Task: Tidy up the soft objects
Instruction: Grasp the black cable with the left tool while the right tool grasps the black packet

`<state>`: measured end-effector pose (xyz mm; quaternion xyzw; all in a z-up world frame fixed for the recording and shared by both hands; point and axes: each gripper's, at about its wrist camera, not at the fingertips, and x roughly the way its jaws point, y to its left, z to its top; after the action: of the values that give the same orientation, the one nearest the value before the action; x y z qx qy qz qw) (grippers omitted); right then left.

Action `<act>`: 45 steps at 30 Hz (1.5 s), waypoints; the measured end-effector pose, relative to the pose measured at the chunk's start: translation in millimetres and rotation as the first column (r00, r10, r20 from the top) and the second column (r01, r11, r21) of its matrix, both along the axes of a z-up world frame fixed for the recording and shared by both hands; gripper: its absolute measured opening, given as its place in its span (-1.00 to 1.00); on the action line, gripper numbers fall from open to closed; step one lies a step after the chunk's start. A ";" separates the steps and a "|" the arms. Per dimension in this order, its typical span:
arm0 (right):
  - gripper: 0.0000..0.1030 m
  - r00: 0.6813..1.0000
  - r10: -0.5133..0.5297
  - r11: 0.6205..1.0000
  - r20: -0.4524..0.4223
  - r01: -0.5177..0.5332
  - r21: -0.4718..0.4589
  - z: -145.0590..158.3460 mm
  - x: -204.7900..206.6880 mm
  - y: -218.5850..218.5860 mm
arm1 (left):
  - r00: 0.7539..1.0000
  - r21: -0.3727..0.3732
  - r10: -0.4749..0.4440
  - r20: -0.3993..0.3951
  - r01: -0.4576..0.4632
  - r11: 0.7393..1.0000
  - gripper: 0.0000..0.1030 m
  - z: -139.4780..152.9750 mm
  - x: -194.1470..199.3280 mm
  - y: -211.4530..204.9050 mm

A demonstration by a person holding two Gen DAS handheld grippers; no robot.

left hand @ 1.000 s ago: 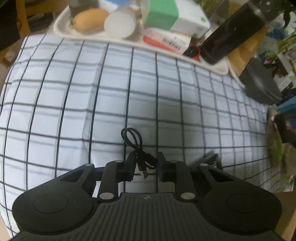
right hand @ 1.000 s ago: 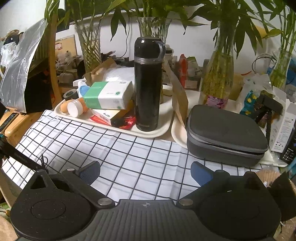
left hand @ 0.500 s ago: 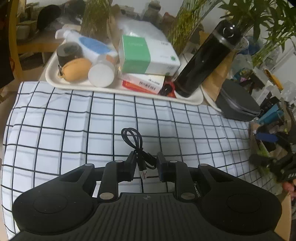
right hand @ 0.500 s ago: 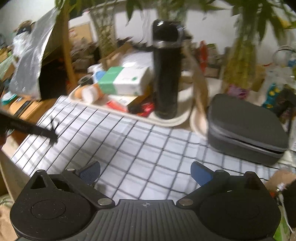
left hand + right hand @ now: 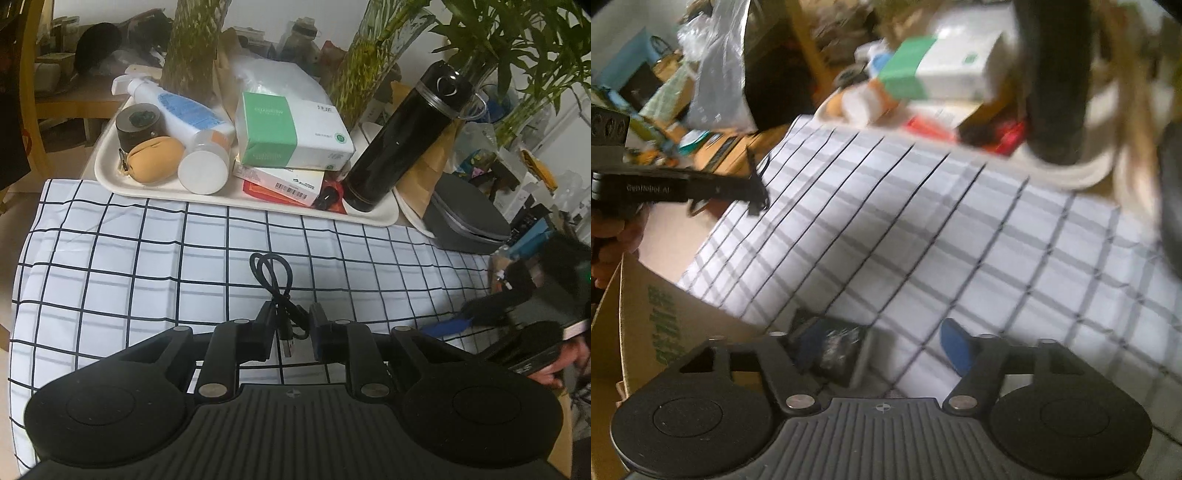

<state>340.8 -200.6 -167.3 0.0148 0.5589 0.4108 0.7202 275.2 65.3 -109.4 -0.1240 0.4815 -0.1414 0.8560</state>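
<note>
Over the checked cloth (image 5: 147, 266), my left gripper (image 5: 291, 328) is pinched on a small coiled black cable (image 5: 275, 280), which hangs clear of the cloth with its loop ahead of the fingertips and its plug dangling between them. My right gripper (image 5: 882, 350) sits off to the right, low at the cloth's near edge by a cardboard box (image 5: 646, 325); its jaws have just been closing, nothing pinched that I can make out. The left is obviously the nearer hand, so I'd guess the cable goes right and down toward that box.

Black ribbed left gripper (image 5: 291, 332), silver screws, right gripper (image 5: 879, 350) pads seemingly blue
</note>
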 end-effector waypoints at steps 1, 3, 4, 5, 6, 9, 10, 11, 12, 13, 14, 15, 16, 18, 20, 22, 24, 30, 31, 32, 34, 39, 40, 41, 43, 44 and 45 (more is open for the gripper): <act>0.22 1.000 0.015 1.000 -0.027 -0.015 0.013 -5.0 0.8 2.1 | 1.000 -0.001 0.000 0.001 0.000 1.000 -0.63 0.3 0.1 0.1; 0.18 0.995 0.049 0.998 -0.083 -0.046 0.043 -16.7 2.2 9.0 | 1.000 -0.006 -0.001 0.003 0.001 1.000 -0.64 0.7 -0.1 0.2; 0.16 0.993 0.062 0.997 -0.101 -0.056 0.055 -20.1 2.3 11.9 | 1.000 -0.010 -0.002 0.003 0.003 1.000 -0.65 0.9 0.0 0.1; 0.16 0.990 0.077 0.995 -0.120 -0.070 0.068 -24.2 2.0 15.7 | 1.000 -0.014 -0.005 0.003 0.005 1.000 -0.66 0.9 -0.1 0.1; 0.10 0.987 0.090 0.994 -0.130 -0.082 0.069 -26.8 1.5 19.5 | 1.000 -0.016 -0.006 0.003 0.006 1.000 -0.66 1.1 -0.1 0.0; -0.42 0.986 0.108 0.994 -0.130 -0.104 0.039 -31.9 -0.8 26.8 | 1.000 -0.023 -0.010 0.004 0.010 1.000 -0.68 1.0 0.0 -0.2; -0.51 0.986 0.107 0.994 -0.131 -0.103 0.040 -32.7 -0.4 26.9 | 1.000 -0.022 -0.009 0.003 0.009 1.000 -0.68 1.0 -0.1 -0.2; -0.59 0.987 0.101 0.994 -0.122 -0.096 0.042 -31.0 -1.3 26.3 | 1.000 -0.023 -0.009 0.003 0.009 1.000 -0.69 1.1 -0.1 -0.3; -0.81 0.990 0.093 0.995 -0.107 -0.090 0.036 -29.3 -0.9 25.8 | 1.000 -0.023 -0.008 0.003 0.008 1.000 -0.69 1.0 -0.3 -0.5; -0.92 0.993 0.079 0.997 -0.093 -0.078 0.023 -26.9 -0.6 24.9 | 1.000 -0.022 -0.009 0.004 0.009 1.000 -0.69 1.0 -0.3 -0.4; -0.95 0.995 0.062 0.998 -0.077 -0.062 0.001 -24.9 0.1 22.9 | 1.000 -0.022 -0.010 0.004 0.011 1.000 -0.69 1.0 -0.2 -0.3; -0.96 0.997 0.043 0.999 -0.058 -0.044 -0.020 -25.3 1.3 21.9 | 1.000 -0.022 -0.011 0.006 0.011 1.000 -0.69 1.1 -0.4 -0.5; -0.96 0.999 0.024 0.999 -0.049 -0.026 -0.034 -25.3 2.7 18.6 | 1.000 -0.021 -0.012 0.007 0.012 1.000 -0.69 1.4 -0.7 -0.9; -0.96 1.000 -0.002 0.997 -0.009 0.001 -0.077 -23.7 2.9 11.4 | 1.000 -0.021 -0.012 0.010 0.012 1.000 -0.69 2.2 -1.4 -1.1; -0.96 1.000 -0.027 0.996 0.007 0.028 -0.084 -21.2 4.5 1.2 | 1.000 -0.023 -0.009 0.010 0.009 1.000 -0.70 2.3 -1.3 -1.1; -0.96 0.999 -0.051 0.995 0.019 0.052 -0.091 -17.5 5.9 -8.6 | 1.000 -0.023 -0.008 0.008 0.008 1.000 -0.70 2.7 -1.9 -2.5; -0.95 0.997 -0.073 0.994 0.013 0.074 -0.085 -14.5 7.5 -16.6 | 1.000 -0.024 -0.010 0.009 0.010 1.000 -0.70 3.5 -2.1 -4.0; -0.61 1.000 -0.009 1.000 -0.016 0.009 -0.017 -15.7 9.0 -5.2 | 1.000 -0.026 0.000 0.007 0.000 1.000 -0.70 3.0 -1.4 -2.6; -0.40 1.000 0.006 1.000 -0.013 -0.006 -0.018 -17.1 8.0 2.7 | 1.000 -0.026 0.002 0.007 -0.002 1.000 -0.70 2.7 -1.2 -1.9; -0.28 1.000 0.028 1.000 -0.012 -0.028 -0.014 -17.9 7.9 7.1 | 1.000 -0.026 0.003 0.005 -0.003 1.000 -0.70 2.5 -0.8 -1.3; 0.11 0.996 0.087 0.996 -0.023 -0.087 0.007 -21.0 5.7 17.5 | 1.000 -0.024 0.005 0.002 -0.005 1.000 -0.70 1.6 0.5 -0.6; 0.08 0.980 0.195 0.981 -0.044 -0.195 -0.009 -31.3 0.4 41.6 | 1.000 -0.026 0.003 -0.003 -0.003 1.000 -0.70 0.6 1.7 0.4; -0.17 0.979 0.197 0.980 -0.041 -0.198 -0.010 -32.8 -0.8 42.7 | 1.000 -0.028 0.002 -0.004 -0.002 1.000 -0.70 0.6 1.8 0.5; -0.22 0.978 0.202 0.979 -0.053 -0.203 0.003 -32.4 -1.3 43.2 | 1.000 -0.030 0.002 -0.005 -0.002 1.000 -0.70 0.6 1.9 0.3; -0.39 0.978 0.206 0.978 -0.019 -0.207 -0.013 -27.9 -5.8 44.1 | 1.000 -0.035 0.000 -0.005 0.000 0.999 -0.70 0.7 1.9 -0.3; -0.42 0.979 0.203 0.979 -0.008 -0.203 -0.015 -25.7 -7.4 43.7 | 1.000 -0.036 -0.002 -0.006 0.002 0.999 -0.70 0.9 1.7 -1.1; -0.45 0.981 0.195 0.981 -0.005 -0.196 -0.013 -25.7 -7.8 41.5 | 1.000 -0.034 -0.008 -0.005 0.008 0.999 -0.70 1.1 1.2 -2.2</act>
<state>332.9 -159.2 -193.0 -0.0441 0.5615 0.4759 0.6755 276.4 63.1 -108.3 -0.1371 0.4815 -0.1526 0.8521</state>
